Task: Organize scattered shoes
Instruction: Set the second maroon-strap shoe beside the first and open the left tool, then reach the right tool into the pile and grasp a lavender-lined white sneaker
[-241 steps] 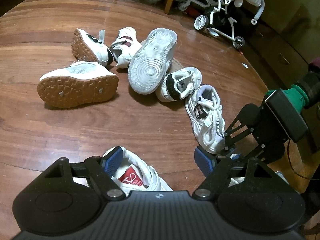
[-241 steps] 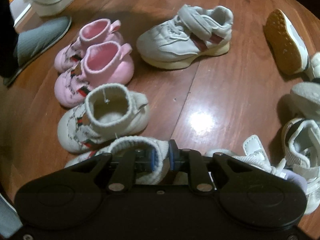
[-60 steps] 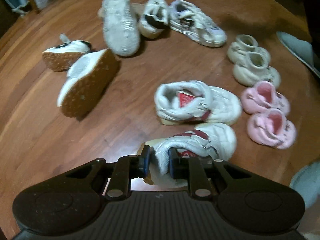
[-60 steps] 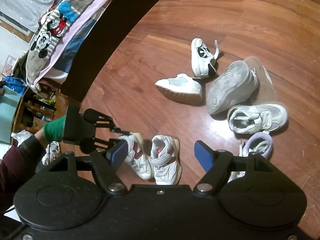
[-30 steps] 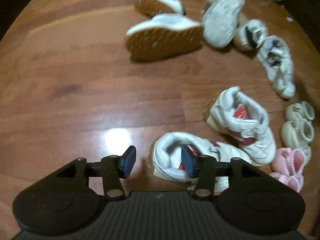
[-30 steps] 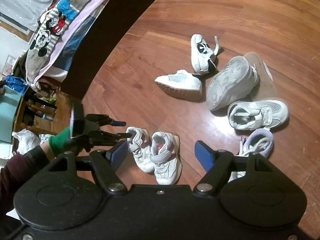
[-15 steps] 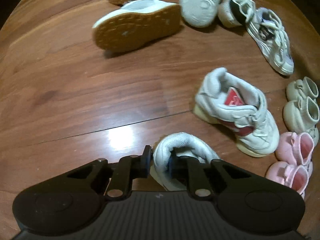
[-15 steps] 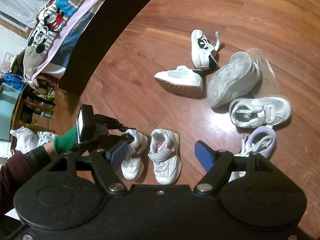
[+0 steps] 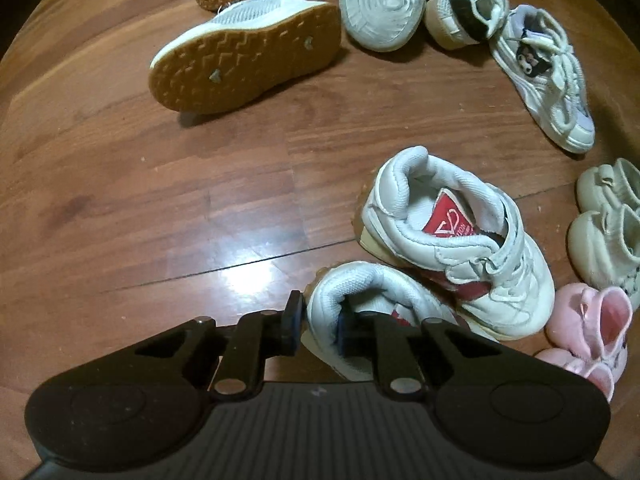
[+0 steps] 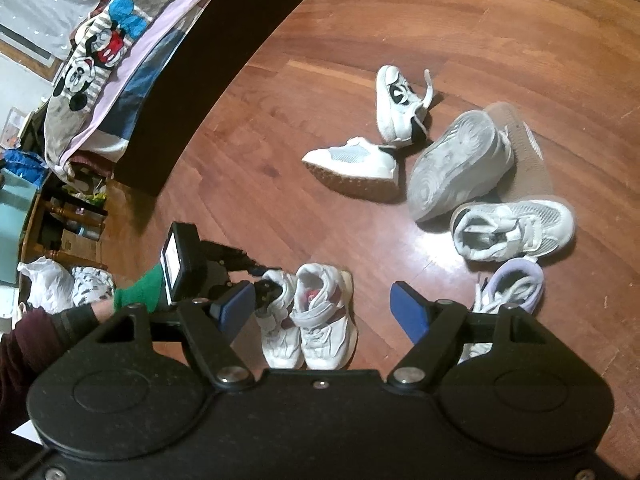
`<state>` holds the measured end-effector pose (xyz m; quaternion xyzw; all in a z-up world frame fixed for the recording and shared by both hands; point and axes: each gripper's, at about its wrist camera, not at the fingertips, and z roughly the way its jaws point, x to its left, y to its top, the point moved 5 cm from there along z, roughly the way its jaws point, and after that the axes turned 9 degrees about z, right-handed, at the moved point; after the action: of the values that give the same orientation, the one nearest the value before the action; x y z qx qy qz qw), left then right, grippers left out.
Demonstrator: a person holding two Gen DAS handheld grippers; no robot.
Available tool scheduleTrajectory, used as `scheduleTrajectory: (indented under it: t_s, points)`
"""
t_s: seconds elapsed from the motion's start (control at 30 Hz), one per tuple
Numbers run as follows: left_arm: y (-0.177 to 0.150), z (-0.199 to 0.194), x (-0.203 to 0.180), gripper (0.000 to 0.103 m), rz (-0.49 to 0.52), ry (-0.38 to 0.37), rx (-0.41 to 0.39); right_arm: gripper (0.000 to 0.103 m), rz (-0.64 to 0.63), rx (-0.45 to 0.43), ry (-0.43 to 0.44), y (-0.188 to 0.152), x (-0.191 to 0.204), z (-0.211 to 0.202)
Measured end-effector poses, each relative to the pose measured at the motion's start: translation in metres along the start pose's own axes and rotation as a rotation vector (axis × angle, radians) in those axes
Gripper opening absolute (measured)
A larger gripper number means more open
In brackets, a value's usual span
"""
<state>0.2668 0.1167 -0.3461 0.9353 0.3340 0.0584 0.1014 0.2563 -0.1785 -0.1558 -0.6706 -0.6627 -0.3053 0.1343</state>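
Note:
My left gripper (image 9: 316,322) is shut on the heel collar of a white and red sneaker (image 9: 372,300) that rests on the wooden floor. Its mate (image 9: 460,240) stands just beside it, toes pointing the same way. In the right wrist view the same pair (image 10: 308,312) sits side by side, with the left gripper (image 10: 264,284) at the left shoe's heel. My right gripper (image 10: 324,312) hangs high above the floor, open and holding nothing.
A cream pair (image 9: 608,232) and a pink pair (image 9: 588,328) line up at the right. Scattered farther off are a tan-soled shoe (image 9: 248,60) on its side, an upturned white sole (image 9: 384,4), a grey strap shoe (image 10: 512,228) and a lilac laced sneaker (image 9: 548,80). A bed (image 10: 120,40) borders the floor.
The left gripper closed on the sneaker's heel about half a second ago and has since swung it parallel to its mate. The right gripper stayed open, hovering high.

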Motion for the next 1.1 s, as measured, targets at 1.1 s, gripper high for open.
scheduleTrajectory:
  t_s: [1.1]
  points:
    - [-0.014, -0.005, 0.019, 0.055, -0.339, 0.039, -0.031, 0.077, -0.023, -0.036, -0.124, 0.019, -0.033, 0.008]
